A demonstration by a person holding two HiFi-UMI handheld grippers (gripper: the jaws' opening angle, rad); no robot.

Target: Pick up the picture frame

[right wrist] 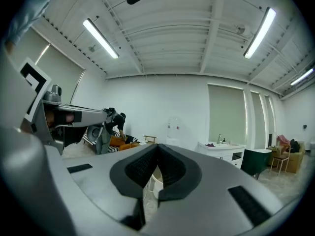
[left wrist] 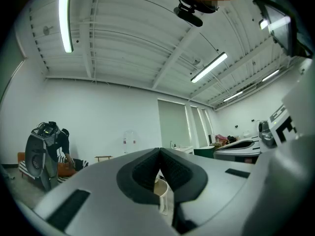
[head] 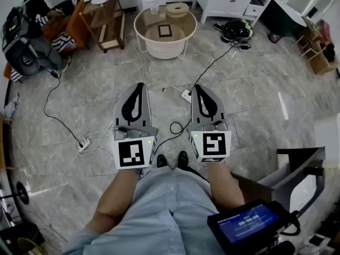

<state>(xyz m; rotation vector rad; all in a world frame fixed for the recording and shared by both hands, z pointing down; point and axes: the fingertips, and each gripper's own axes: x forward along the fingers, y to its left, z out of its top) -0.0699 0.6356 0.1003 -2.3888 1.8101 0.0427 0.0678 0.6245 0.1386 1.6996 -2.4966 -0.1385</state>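
The picture frame (head: pixel 165 30), small with a dark border, lies flat on a round white side table (head: pixel 151 45) far ahead on the marble floor. My left gripper (head: pixel 139 85) and right gripper (head: pixel 201 87) are held side by side at waist height, level and pointing toward that table, well short of it. Both are shut with nothing between the jaws. In the left gripper view the left gripper (left wrist: pixel 160 154) has its pads meeting at the tip, and the white table (left wrist: pixel 165 196) shows below them. The right gripper (right wrist: pixel 158 149) looks the same in its own view.
A wooden cylinder (head: pixel 177 9) and a box (head: pixel 154 18) share the table. Cables and power strips (head: pixel 82 143) run across the floor between me and the table. A wooden shelf (head: pixel 106 20) stands back left and a white cabinet (head: pixel 234 1) back right. A blue-screened device (head: pixel 247 224) sits near right.
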